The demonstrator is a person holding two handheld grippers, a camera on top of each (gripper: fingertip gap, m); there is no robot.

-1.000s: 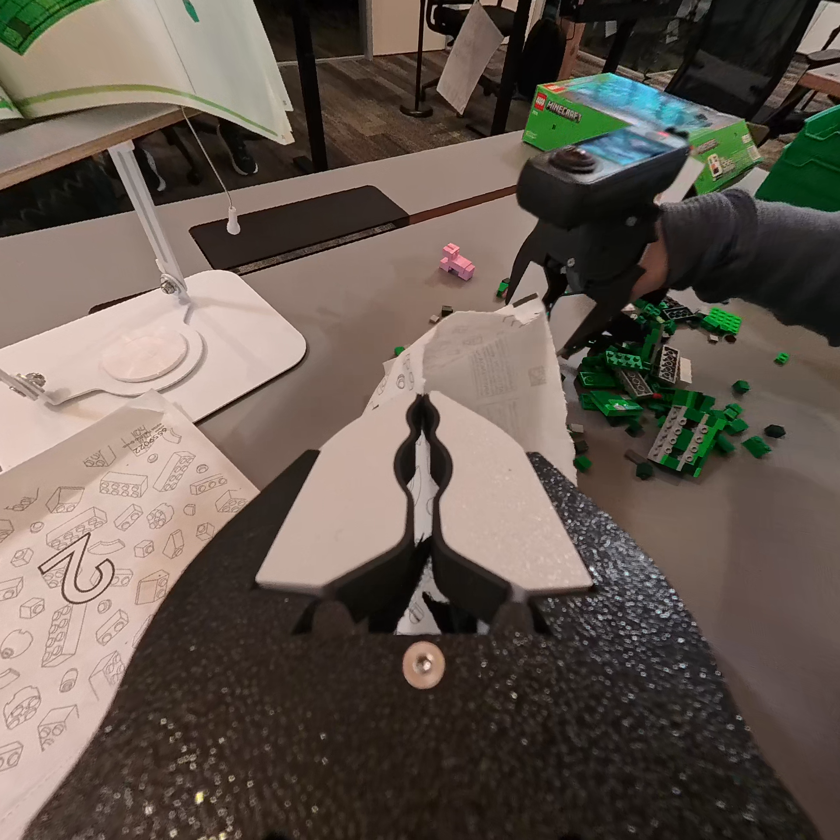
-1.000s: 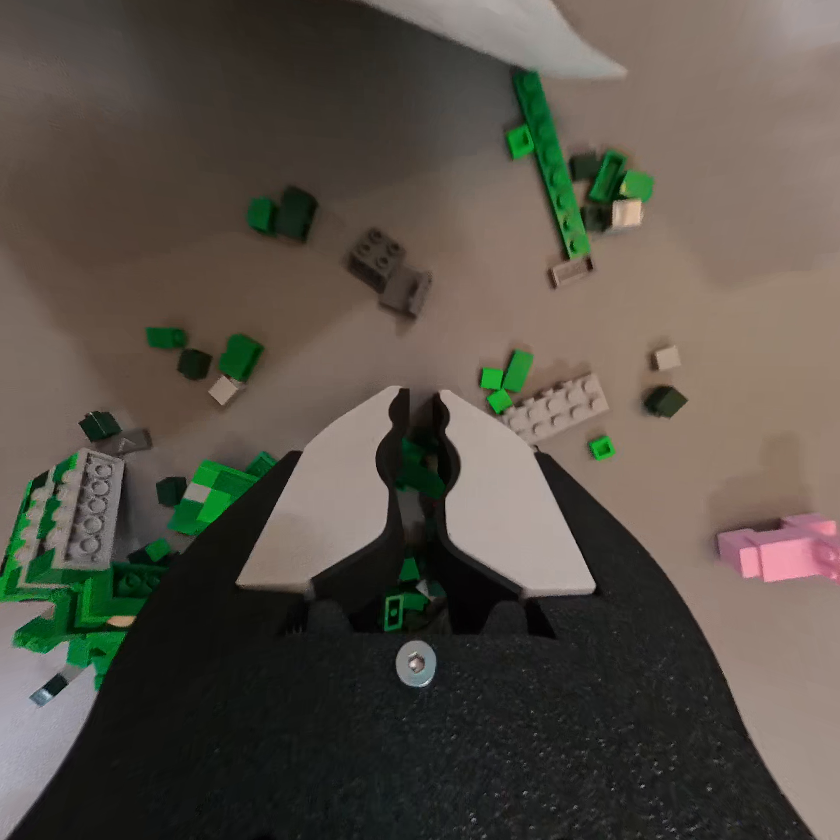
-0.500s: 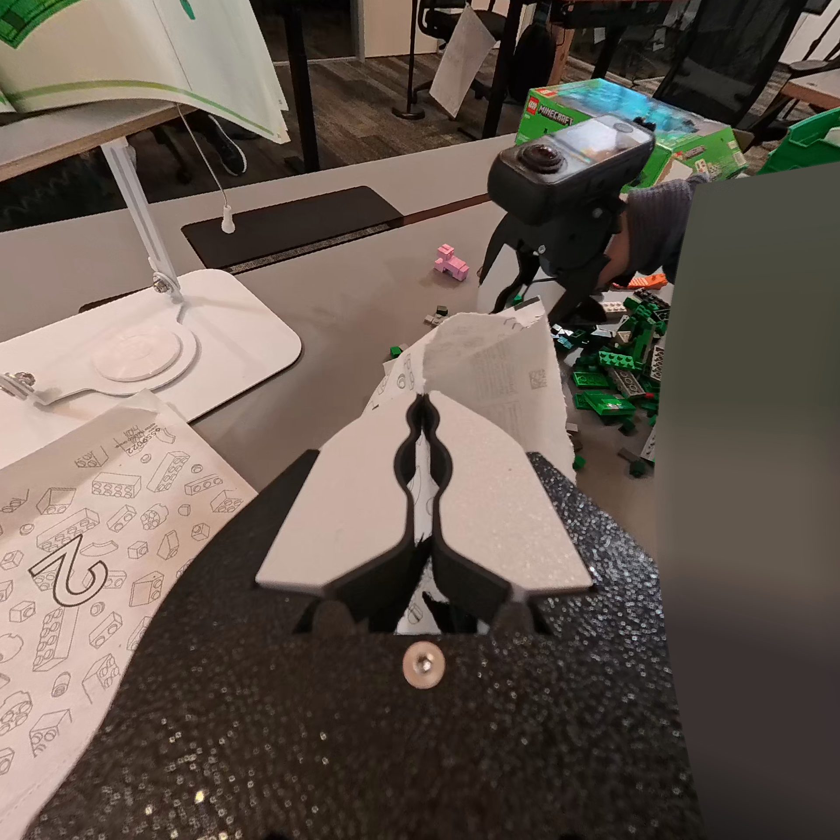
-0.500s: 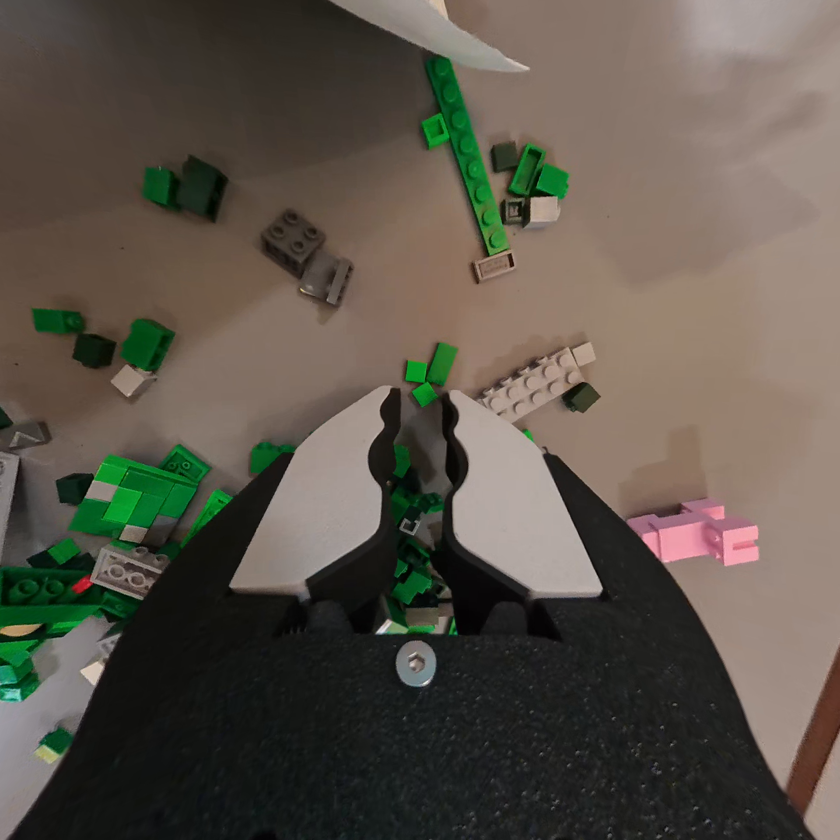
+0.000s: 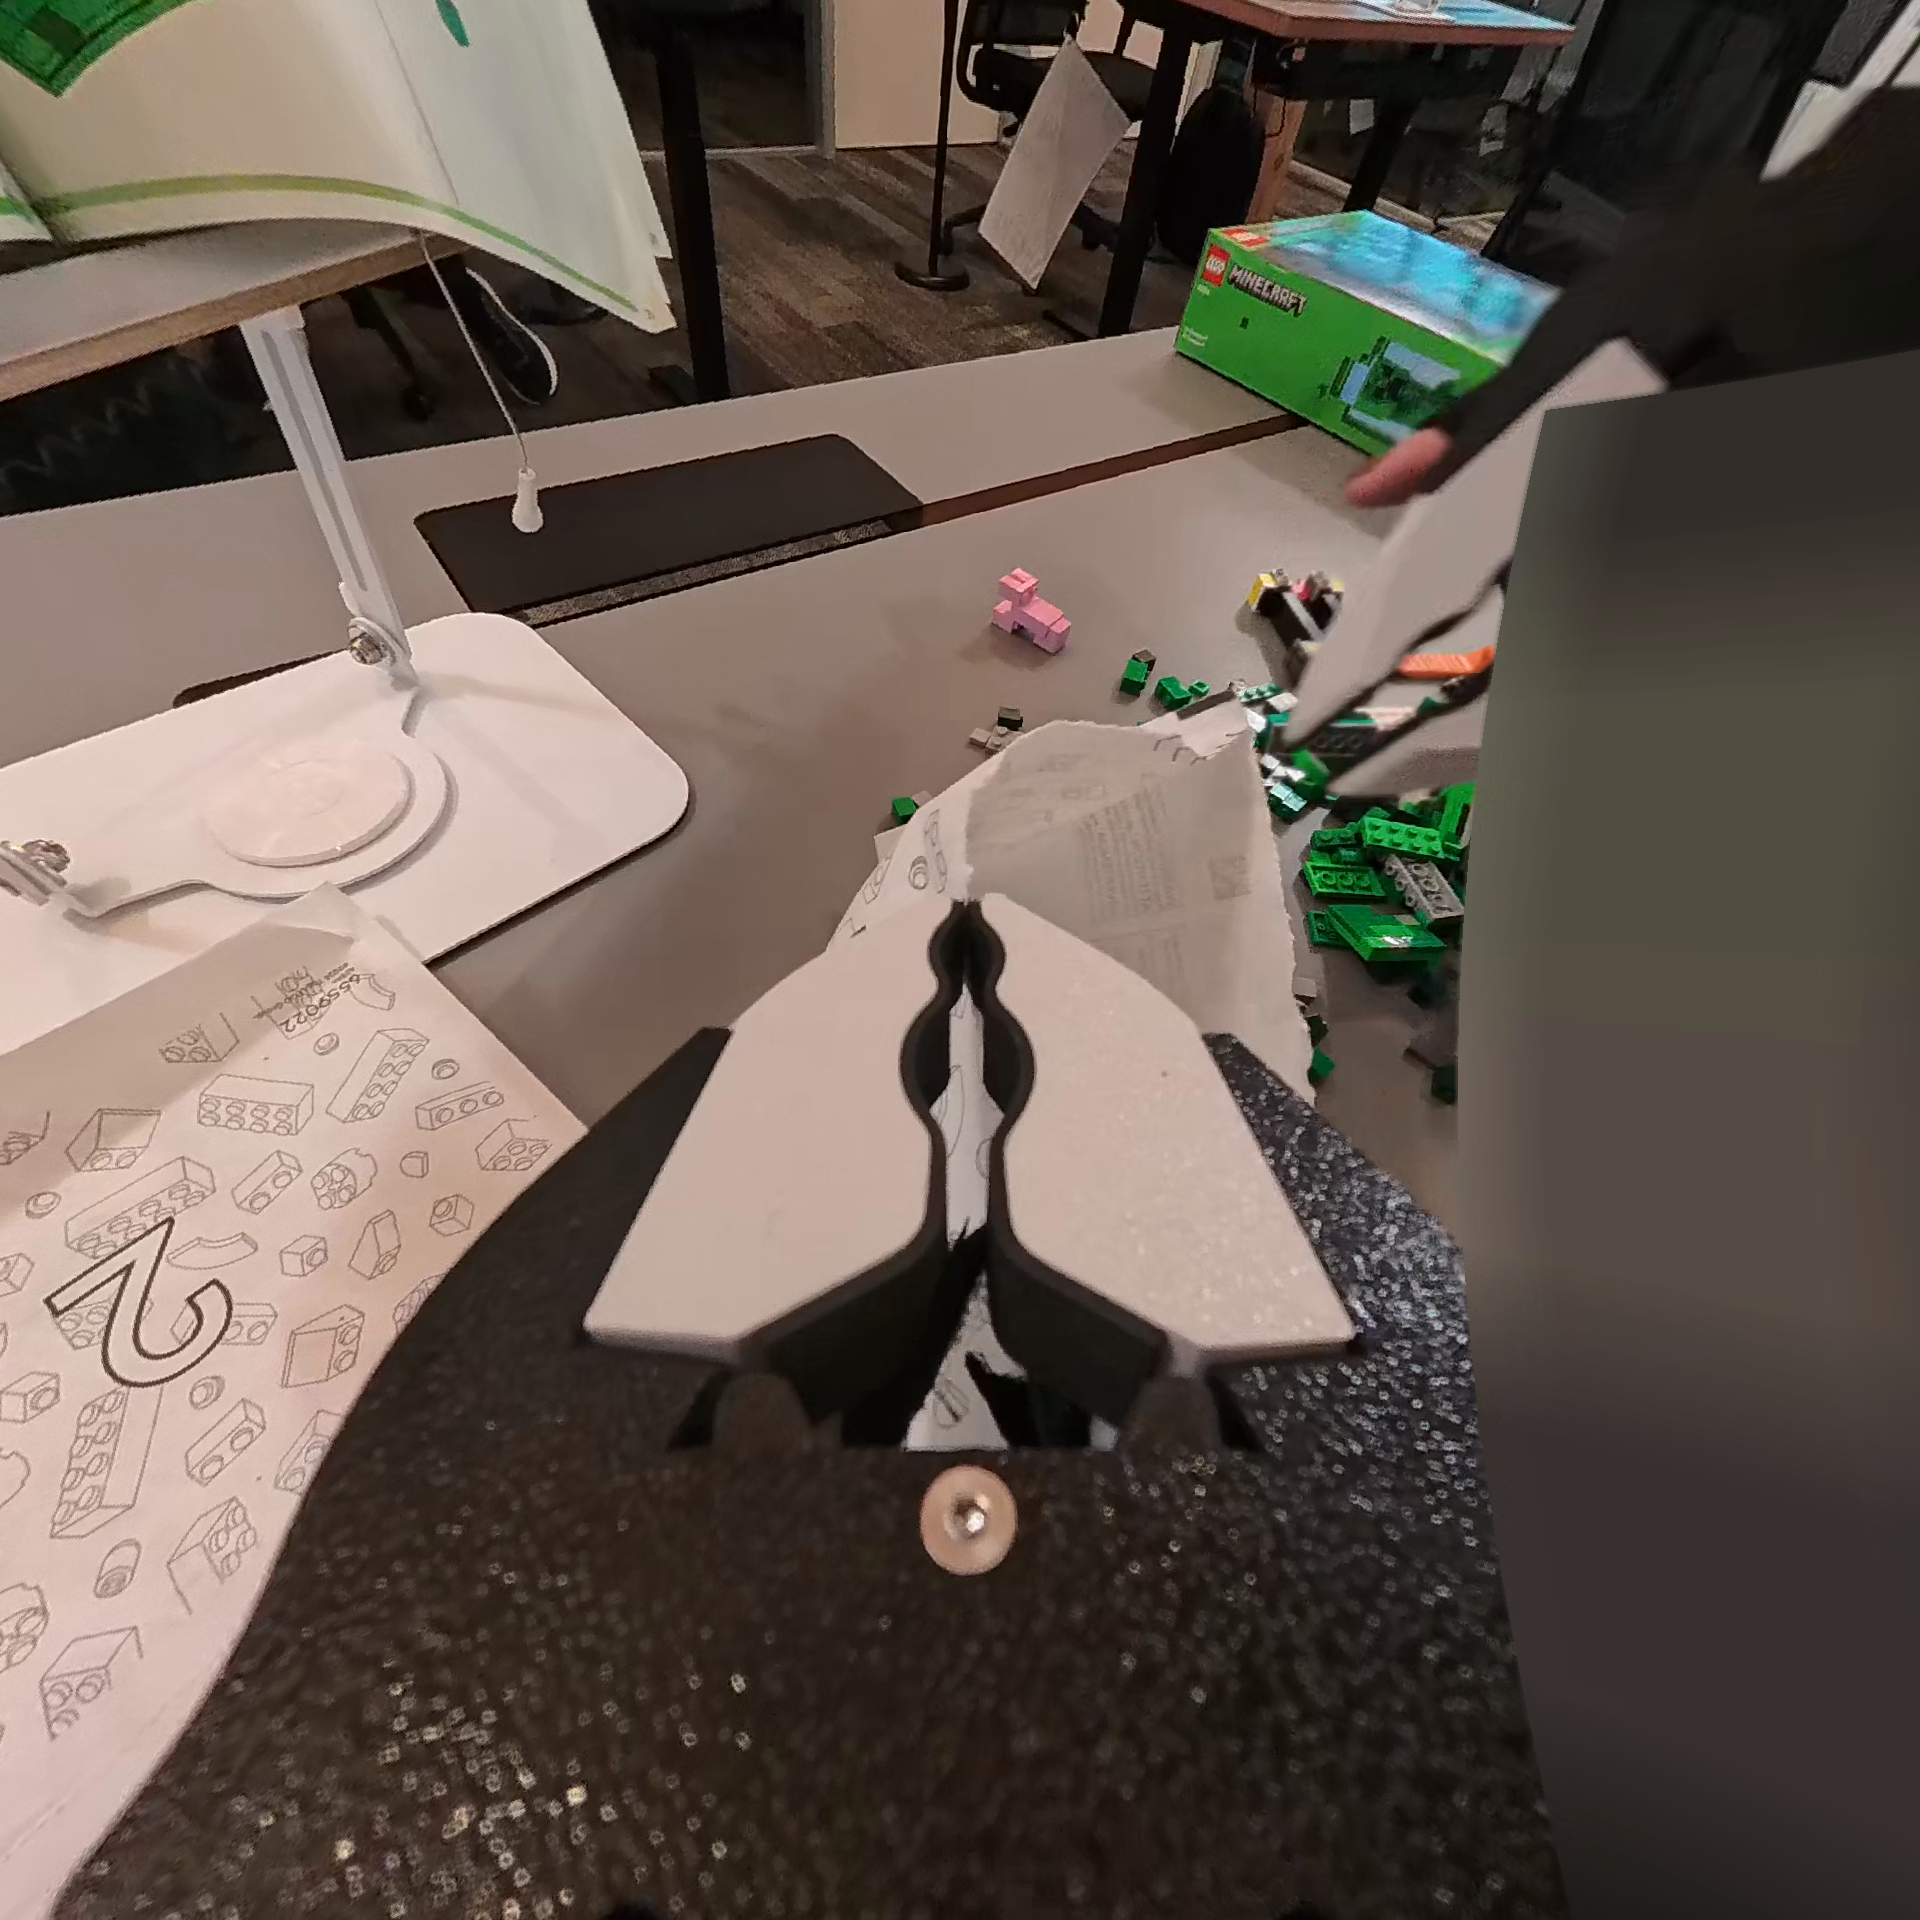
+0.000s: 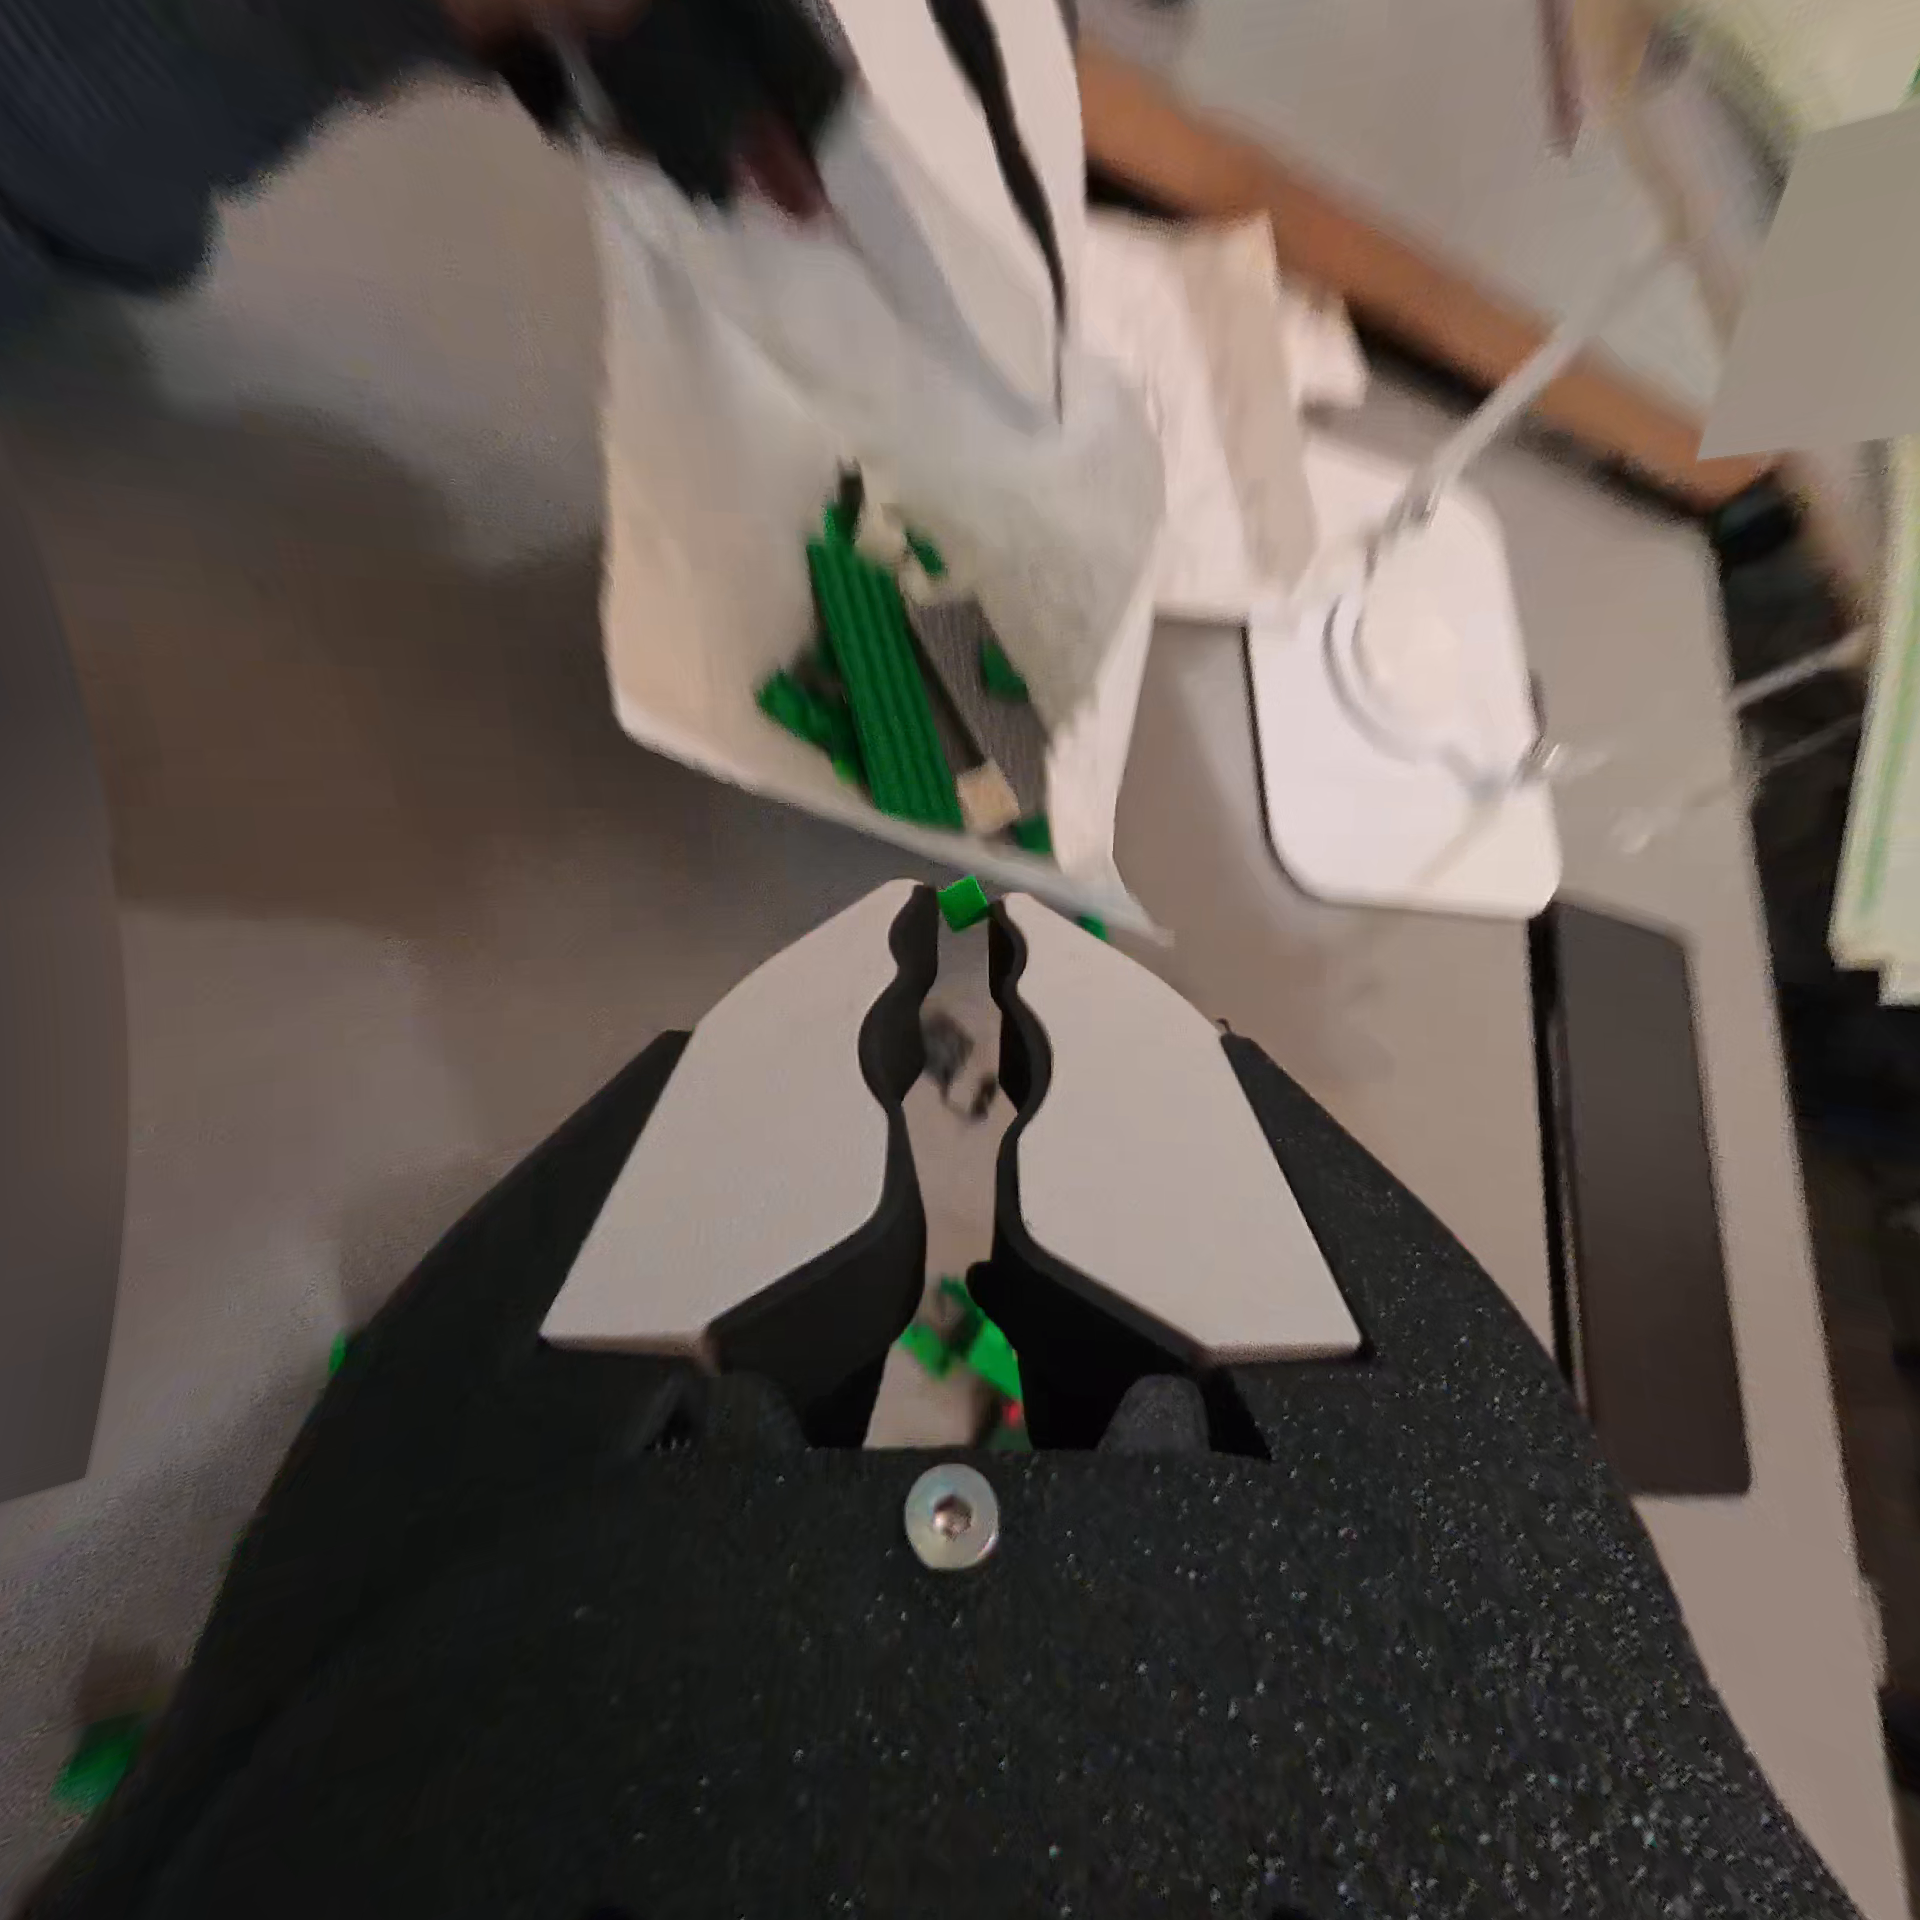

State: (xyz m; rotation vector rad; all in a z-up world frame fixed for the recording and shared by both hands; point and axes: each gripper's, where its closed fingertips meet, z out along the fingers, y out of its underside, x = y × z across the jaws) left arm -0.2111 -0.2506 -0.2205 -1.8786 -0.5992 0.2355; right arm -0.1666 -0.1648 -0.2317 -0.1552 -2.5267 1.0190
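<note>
My left gripper is shut on the edge of a torn white paper bag and holds it up off the grey table. In the right wrist view the bag hangs open, tilted, with green and grey bricks inside. My right gripper is shut on a small green brick just below the bag's lower edge. It also shows, blurred, in the left wrist view above a pile of green bricks.
A pink brick animal sits mid-table. A green toy box stands at the back right. A white stand base and a printed paper bag lie left. A booklet hangs above the stand. About 10 cm separates my left fingertips from my right.
My right gripper closed on a small green brick, lifted off the brick pile and swung up toward the bag's opening. My left gripper has kept its hold on the bag.
</note>
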